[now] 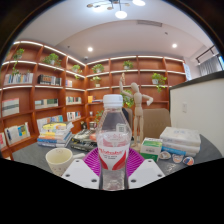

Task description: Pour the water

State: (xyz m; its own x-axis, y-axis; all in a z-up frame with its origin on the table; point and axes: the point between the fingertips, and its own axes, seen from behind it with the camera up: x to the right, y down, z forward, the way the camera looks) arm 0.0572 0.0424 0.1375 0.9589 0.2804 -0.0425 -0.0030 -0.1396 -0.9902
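A room lined with bookshelves point(40, 85) lies beyond a grey counter point(35, 152) carrying stacked boxes point(182, 138). A clear water bottle point(114, 140), white cap on, stands upright, pinched between the claw point(113, 165) and its pink pads. A pale cup point(59, 160) sits just beside it. Risk: with the cap on, nothing pours; a slack pinch could let the smooth bottle slip when tilted.

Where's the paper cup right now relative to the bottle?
In the gripper view the paper cup stands on the table, just left of the water bottle that is held between the gripper fingers.
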